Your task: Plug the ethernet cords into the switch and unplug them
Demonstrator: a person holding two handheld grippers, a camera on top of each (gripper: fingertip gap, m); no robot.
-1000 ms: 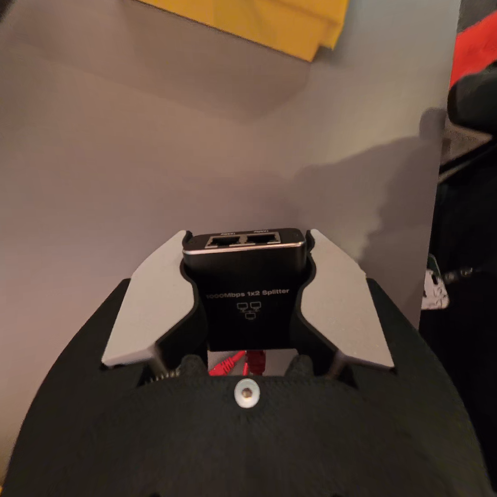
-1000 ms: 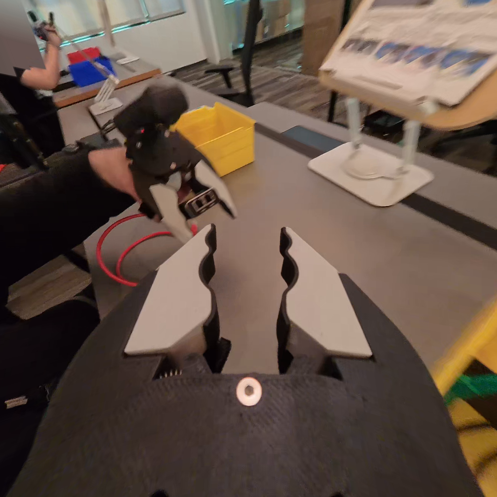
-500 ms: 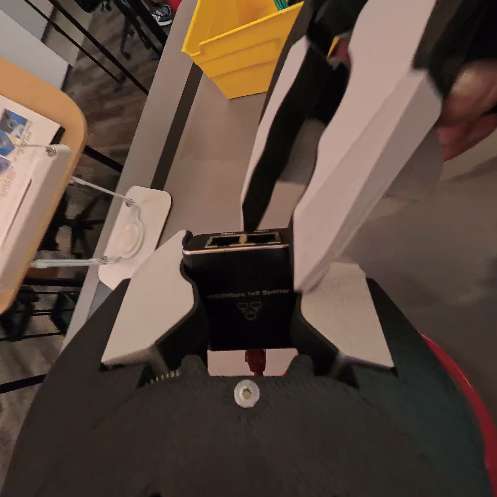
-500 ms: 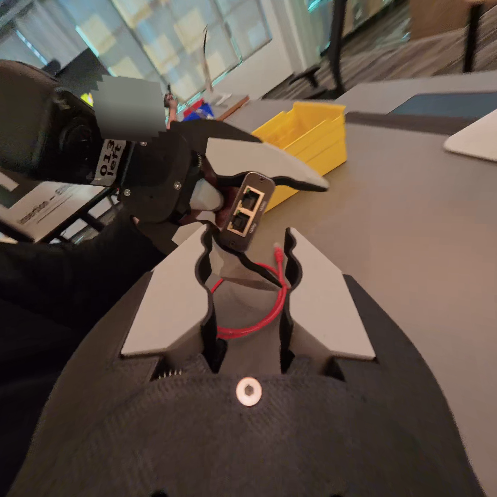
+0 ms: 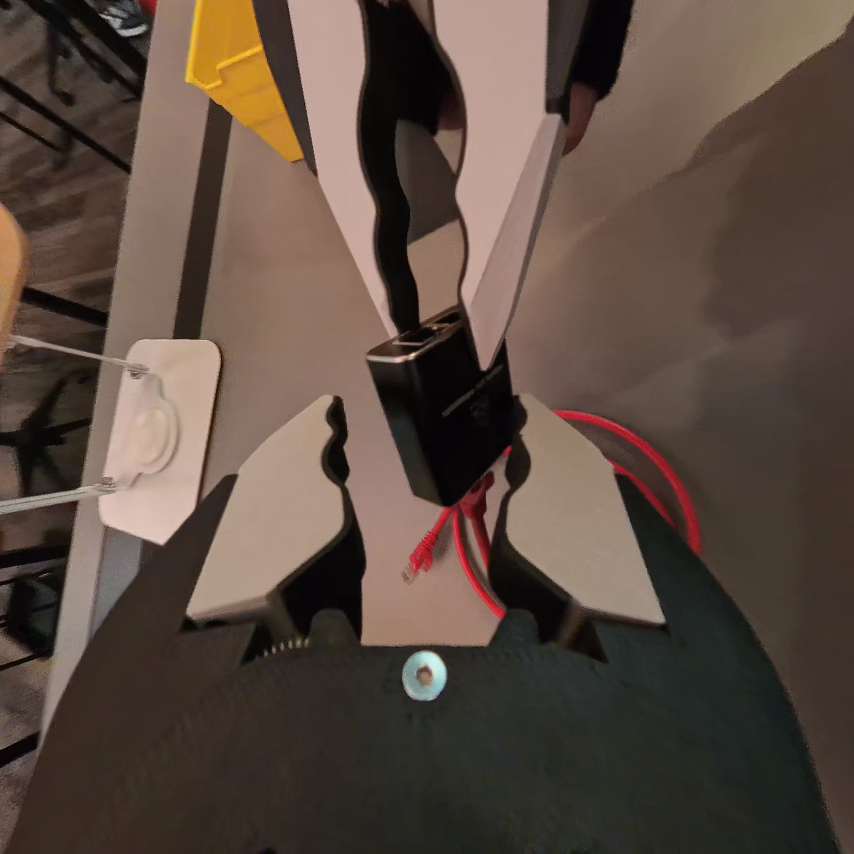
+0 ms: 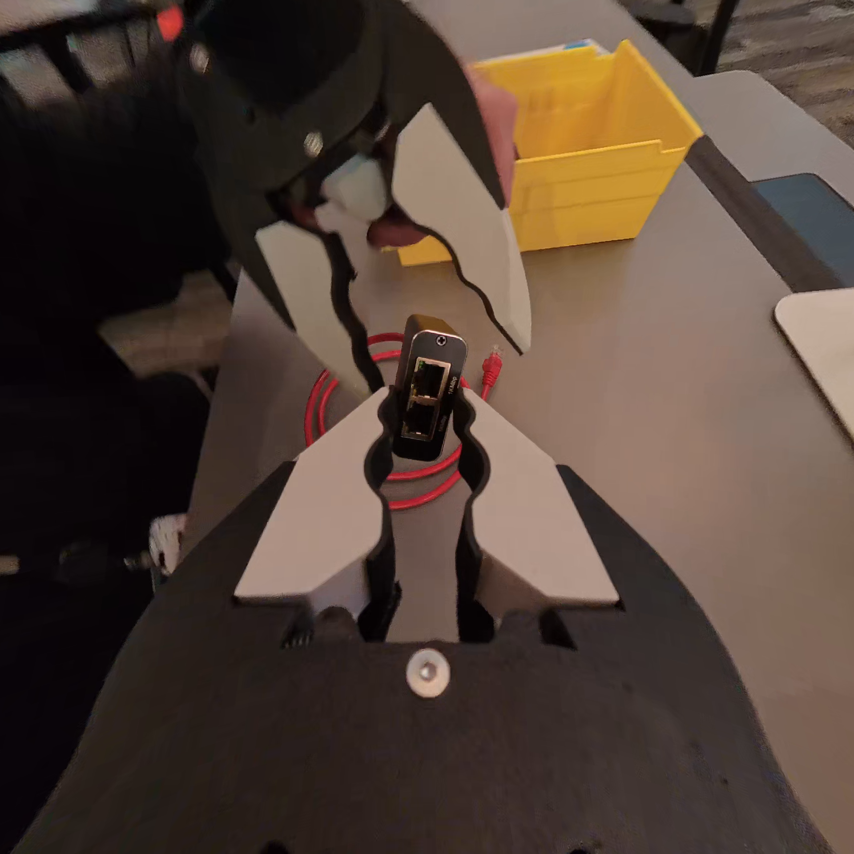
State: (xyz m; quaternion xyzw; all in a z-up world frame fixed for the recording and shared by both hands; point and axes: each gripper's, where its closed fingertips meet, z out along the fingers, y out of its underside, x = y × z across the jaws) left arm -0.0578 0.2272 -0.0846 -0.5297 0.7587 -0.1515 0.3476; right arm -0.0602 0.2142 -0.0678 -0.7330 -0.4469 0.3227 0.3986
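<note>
The black switch (image 5: 443, 416) is up off the grey table (image 5: 286, 286), and my right gripper (image 5: 441, 344) is shut on its two-port end. In the right wrist view the right gripper (image 6: 423, 397) pinches the switch (image 6: 427, 393) edge-up, with both ports facing the camera and empty. My left gripper (image 5: 430, 411) is open, its fingers apart on either side of the switch; it also shows in the right wrist view (image 6: 441, 367). A red ethernet cord (image 5: 480, 501) is plugged into the switch's near end and coils on the table (image 6: 323, 393). Its loose red plug (image 5: 420, 554) (image 6: 492, 369) lies on the table.
A yellow bin (image 6: 591, 152) stands on the table behind the grippers and shows in the left wrist view (image 5: 240, 83). A white stand base (image 5: 161, 434) sits at the table's edge, and its corner shows in the right wrist view (image 6: 822, 351). The grippers are tip to tip, or close to it.
The switch has passed from my left gripper to my right gripper. The left has opened and let go; the right has moved in and shut on the port end.
</note>
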